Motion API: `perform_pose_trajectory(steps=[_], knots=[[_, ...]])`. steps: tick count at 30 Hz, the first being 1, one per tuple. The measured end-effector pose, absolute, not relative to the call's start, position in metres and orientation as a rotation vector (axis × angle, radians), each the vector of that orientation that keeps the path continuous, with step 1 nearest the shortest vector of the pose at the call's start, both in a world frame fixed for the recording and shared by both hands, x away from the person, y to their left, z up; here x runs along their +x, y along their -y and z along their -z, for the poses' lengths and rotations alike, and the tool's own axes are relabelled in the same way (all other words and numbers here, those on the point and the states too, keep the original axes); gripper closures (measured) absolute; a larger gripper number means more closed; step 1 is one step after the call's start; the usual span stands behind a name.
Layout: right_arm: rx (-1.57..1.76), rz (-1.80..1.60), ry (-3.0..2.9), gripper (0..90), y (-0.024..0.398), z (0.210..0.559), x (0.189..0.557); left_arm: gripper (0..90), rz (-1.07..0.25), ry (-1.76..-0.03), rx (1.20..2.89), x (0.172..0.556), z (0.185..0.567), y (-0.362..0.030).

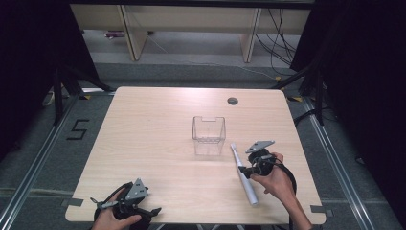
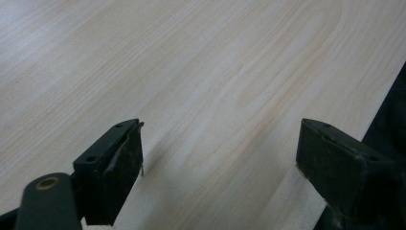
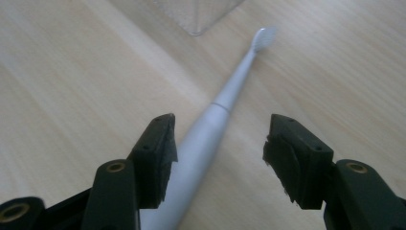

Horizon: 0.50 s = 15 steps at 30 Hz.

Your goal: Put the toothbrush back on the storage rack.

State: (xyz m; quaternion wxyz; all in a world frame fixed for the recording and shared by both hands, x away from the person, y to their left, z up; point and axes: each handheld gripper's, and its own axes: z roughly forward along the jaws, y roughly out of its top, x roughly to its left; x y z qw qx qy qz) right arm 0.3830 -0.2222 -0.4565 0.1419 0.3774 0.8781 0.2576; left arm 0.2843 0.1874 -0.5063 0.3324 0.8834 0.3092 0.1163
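A white electric toothbrush [image 1: 244, 175] [image 3: 225, 96] lies flat on the wooden table [image 1: 158, 120], its brush head pointing toward a clear plastic box [image 1: 208, 135] [image 3: 196, 14]. My right gripper [image 1: 246, 168] [image 3: 218, 148] hovers just above the handle with its jaws spread. The handle passes under the gap, close to the left jaw, and neither pad presses on it. My left gripper [image 1: 127, 207] [image 2: 220, 158] rests at the table's front left edge, open, with bare wood between its jaws.
A round cable hole [image 1: 232, 101] sits in the tabletop behind the box. Past the far edge stand wooden furniture legs [image 1: 134, 38] and loose cables [image 1: 277, 43] on the floor. Dark curtains [image 1: 33, 57] close in both sides.
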Motion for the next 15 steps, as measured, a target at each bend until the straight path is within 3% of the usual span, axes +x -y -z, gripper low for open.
perform_pose_trajectory(steps=[15], knots=[[1.099, -0.575, -2.659, 47.1, 0.21, 0.472, 0.391, 15.6, -0.302, -0.796, 2.311, 0.285, 0.506, -0.186]])
